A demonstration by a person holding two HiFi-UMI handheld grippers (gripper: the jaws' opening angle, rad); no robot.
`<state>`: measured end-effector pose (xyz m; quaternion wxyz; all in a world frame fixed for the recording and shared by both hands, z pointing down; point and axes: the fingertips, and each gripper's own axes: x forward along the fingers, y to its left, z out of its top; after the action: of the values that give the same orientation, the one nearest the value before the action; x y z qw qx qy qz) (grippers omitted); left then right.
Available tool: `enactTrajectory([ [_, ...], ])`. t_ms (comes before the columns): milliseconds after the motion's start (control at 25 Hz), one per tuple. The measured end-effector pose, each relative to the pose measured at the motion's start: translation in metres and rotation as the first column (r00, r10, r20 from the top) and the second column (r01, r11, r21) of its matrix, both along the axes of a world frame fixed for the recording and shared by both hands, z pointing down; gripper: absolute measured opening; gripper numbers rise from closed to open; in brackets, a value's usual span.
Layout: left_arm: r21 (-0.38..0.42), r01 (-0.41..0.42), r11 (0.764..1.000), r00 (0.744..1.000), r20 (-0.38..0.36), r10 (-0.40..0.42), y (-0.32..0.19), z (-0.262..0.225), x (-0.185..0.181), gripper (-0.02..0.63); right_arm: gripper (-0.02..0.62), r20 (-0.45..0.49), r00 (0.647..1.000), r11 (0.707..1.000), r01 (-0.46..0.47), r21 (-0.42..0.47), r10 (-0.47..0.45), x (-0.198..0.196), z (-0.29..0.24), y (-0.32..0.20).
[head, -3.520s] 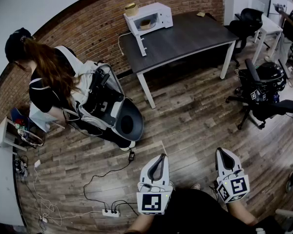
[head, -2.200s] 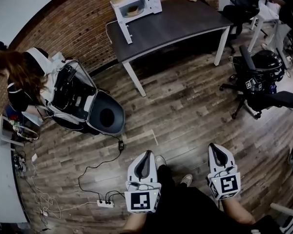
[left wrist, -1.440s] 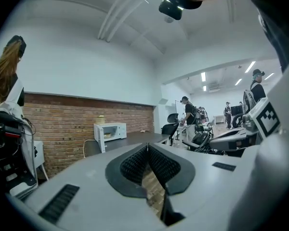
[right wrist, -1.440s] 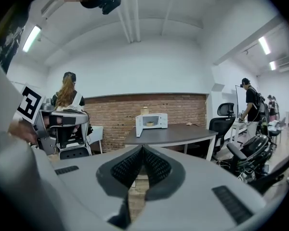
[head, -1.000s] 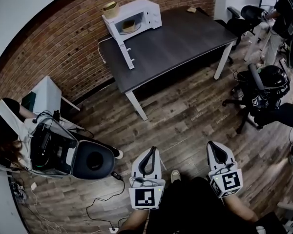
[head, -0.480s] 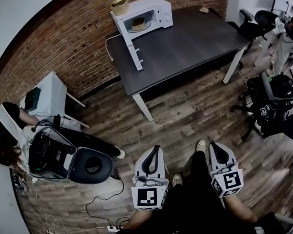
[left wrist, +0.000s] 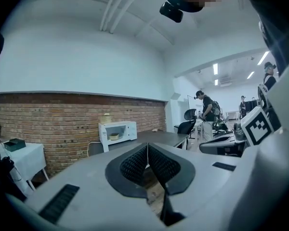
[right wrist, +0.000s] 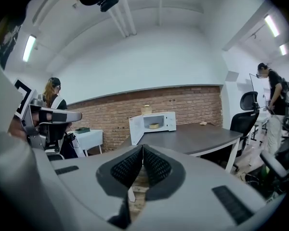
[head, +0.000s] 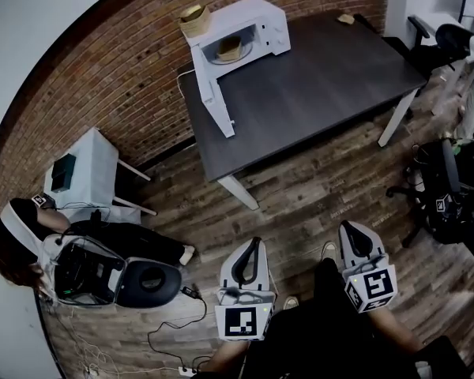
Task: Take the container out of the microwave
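Observation:
A white microwave (head: 245, 31) stands at the far left corner of a dark table (head: 316, 85), its door (head: 208, 85) swung wide open. Inside sits a small tan container (head: 230, 49), also visible in the right gripper view as a container (right wrist: 154, 125) within the microwave (right wrist: 156, 121). My left gripper (head: 250, 260) and right gripper (head: 355, 243) hang low over the wooden floor, well short of the table. Both are shut with nothing between the jaws. The left gripper view shows the microwave (left wrist: 116, 132) far off.
A tan basket (head: 194, 20) rests on top of the microwave. A person (head: 24, 243) sits on the floor at left beside an open case (head: 114, 275) and a white side table (head: 83, 172). Office chairs (head: 450, 188) stand at right. Cables (head: 174, 322) trail across the floor.
The table and microwave have grown larger and shifted nearer in the head view as I walk toward them. Both grippers stay shut and held low in front of me.

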<state>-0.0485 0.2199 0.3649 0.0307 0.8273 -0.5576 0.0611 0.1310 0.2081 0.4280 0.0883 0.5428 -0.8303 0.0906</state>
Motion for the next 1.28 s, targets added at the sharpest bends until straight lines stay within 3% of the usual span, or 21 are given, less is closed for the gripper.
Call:
enactTrajectory([
  [360, 0.007, 0.033, 0.999, 0.999, -0.016, -0.033, -0.085, -0.004, 0.066, 0.012, 0.063, -0.005, 0.995, 0.995, 0.099, -0.014, -0.099, 0.042, -0.006, -0.096],
  [520, 0.011, 0.095, 0.995, 0.994, -0.062, -0.095, -0.114, -0.009, 0.085, 0.012, 0.063, -0.005, 0.988, 0.988, 0.155, -0.006, -0.155, 0.056, -0.004, -0.131],
  [720, 0.013, 0.175, 0.984, 0.983, -0.062, -0.174, -0.136, -0.004, 0.092, 0.012, 0.063, -0.006, 0.975, 0.975, 0.224, 0.016, -0.224, 0.063, -0.005, -0.169],
  [920, 0.002, 0.203, 0.979, 0.977, -0.064, -0.202, -0.153, 0.002, 0.092, 0.012, 0.063, 0.002, 0.972, 0.972, 0.235, 0.012, -0.235, 0.065, -0.002, -0.188],
  [1280, -0.012, 0.178, 0.984, 0.981, -0.072, -0.178, -0.221, 0.022, 0.082, 0.012, 0.063, -0.006, 0.977, 0.977, 0.211, -0.011, -0.211, 0.058, 0.015, -0.242],
])
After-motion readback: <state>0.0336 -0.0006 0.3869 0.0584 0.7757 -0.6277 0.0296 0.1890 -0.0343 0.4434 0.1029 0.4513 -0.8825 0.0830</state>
